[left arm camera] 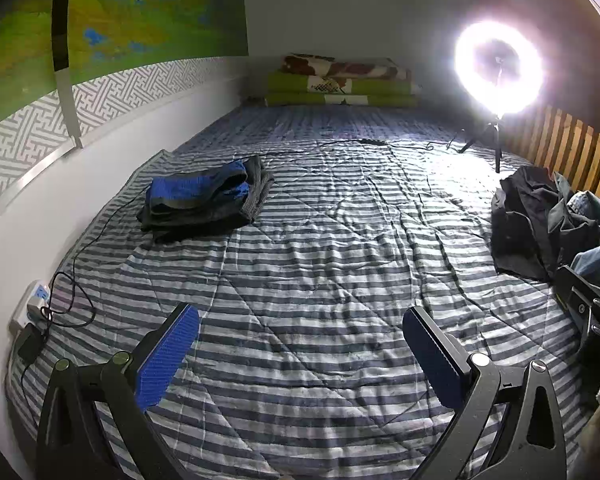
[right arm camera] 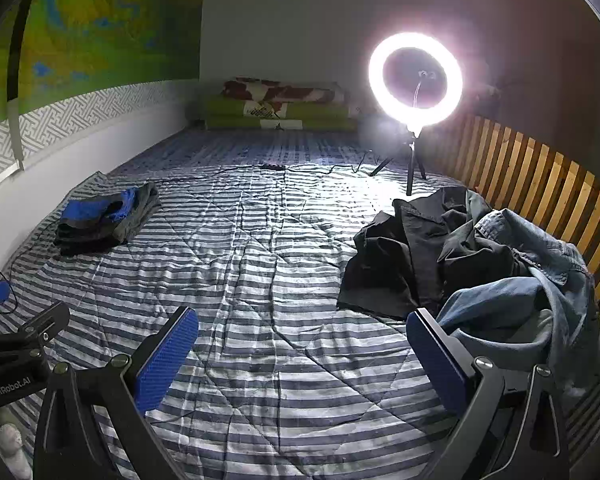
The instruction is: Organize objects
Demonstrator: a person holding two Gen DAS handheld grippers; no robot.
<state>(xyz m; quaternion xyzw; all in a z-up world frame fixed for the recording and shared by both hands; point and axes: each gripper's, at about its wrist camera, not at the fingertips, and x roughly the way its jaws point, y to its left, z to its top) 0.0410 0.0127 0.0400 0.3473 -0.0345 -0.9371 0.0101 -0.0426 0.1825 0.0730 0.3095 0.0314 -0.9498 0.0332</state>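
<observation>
A folded stack of blue and dark grey clothes (left arm camera: 206, 200) (right arm camera: 106, 222) lies on the striped bed cover (left arm camera: 320, 248) (right arm camera: 260, 264) near the left wall. A loose heap of black garments (left arm camera: 528, 220) (right arm camera: 412, 256) and a denim jacket (right arm camera: 532, 276) (left arm camera: 598, 256) lies at the right by the slatted rail. My left gripper (left arm camera: 300, 332) hovers open over bare cover, nothing between its blue pads. My right gripper (right arm camera: 302, 334) is open too, its right finger (right arm camera: 440, 356) close beside the denim. The left gripper's body (right arm camera: 20, 352) shows at the right wrist view's left edge.
A lit ring light (left arm camera: 498, 68) (right arm camera: 416, 80) on a small tripod stands on the bed at the far right, its cable (left arm camera: 340, 144) running across to a power strip (left arm camera: 34, 300) by the left wall. Folded blankets (left arm camera: 340, 80) sit at the head. A wooden slatted rail (right arm camera: 540, 176) borders the right side.
</observation>
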